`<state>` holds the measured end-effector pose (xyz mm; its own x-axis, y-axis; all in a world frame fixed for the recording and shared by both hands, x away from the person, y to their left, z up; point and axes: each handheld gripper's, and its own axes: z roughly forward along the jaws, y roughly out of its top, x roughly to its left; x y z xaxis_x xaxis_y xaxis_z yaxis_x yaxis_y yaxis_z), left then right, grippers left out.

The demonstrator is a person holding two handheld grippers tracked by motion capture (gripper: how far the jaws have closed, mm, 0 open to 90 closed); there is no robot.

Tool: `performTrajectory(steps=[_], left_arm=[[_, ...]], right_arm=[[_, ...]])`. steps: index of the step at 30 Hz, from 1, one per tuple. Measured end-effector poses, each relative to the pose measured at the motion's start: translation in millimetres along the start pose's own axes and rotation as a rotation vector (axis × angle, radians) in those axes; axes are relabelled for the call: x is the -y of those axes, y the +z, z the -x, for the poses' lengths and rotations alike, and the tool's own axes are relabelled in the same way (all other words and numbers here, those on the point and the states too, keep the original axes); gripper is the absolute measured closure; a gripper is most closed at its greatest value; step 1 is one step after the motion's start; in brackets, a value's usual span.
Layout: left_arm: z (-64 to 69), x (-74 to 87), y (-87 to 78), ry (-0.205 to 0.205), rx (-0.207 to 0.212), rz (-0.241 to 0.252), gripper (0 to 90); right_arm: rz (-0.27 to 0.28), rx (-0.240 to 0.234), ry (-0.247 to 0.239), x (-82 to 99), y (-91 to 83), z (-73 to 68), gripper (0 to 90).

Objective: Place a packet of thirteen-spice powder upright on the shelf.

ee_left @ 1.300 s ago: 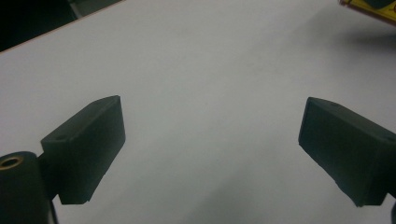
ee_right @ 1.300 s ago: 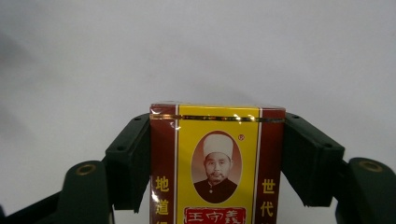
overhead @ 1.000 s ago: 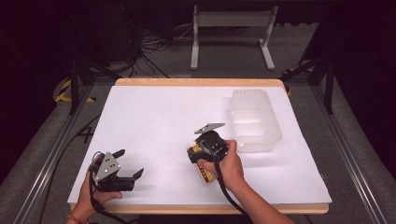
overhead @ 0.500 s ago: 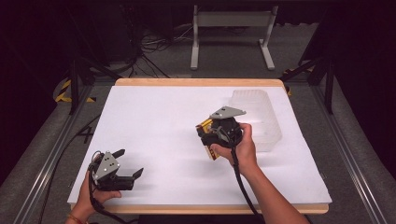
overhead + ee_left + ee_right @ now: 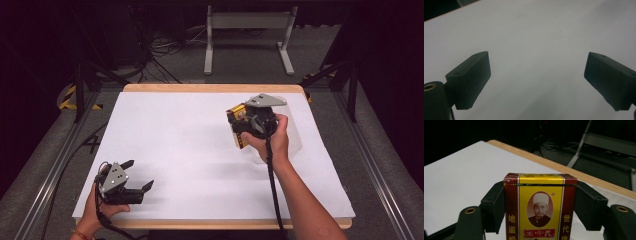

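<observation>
High view: the right hand-held gripper is raised above the right half of the white counter, clamped on a red-and-yellow carton. A clear plastic container lies directly behind and below this hand. The left hand-held gripper sits low at the counter's near left corner, jaws spread wide with nothing between them.

Right gripper view: both black pads press the carton's side faces; the carton stands upright, its printed portrait label facing the camera, with the counter's wooden edge beyond.
</observation>
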<state>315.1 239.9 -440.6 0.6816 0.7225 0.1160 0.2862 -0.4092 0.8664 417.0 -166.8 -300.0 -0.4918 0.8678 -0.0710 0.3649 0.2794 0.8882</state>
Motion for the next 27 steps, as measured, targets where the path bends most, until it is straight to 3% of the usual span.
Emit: performTrajectory(steps=[13,27], left_arm=[[0.5,-0.3,-0.3,-0.004,0.016,0.014,7.5],[-1.9,-0.4,-1.9,-0.021,0.002,0.028,7.5]], right_arm=[[0.003,0.132,0.06,5.0,23.1,43.8,32.8],[-0.021,0.226,0.101,13.6,35.2,66.2,32.7]])
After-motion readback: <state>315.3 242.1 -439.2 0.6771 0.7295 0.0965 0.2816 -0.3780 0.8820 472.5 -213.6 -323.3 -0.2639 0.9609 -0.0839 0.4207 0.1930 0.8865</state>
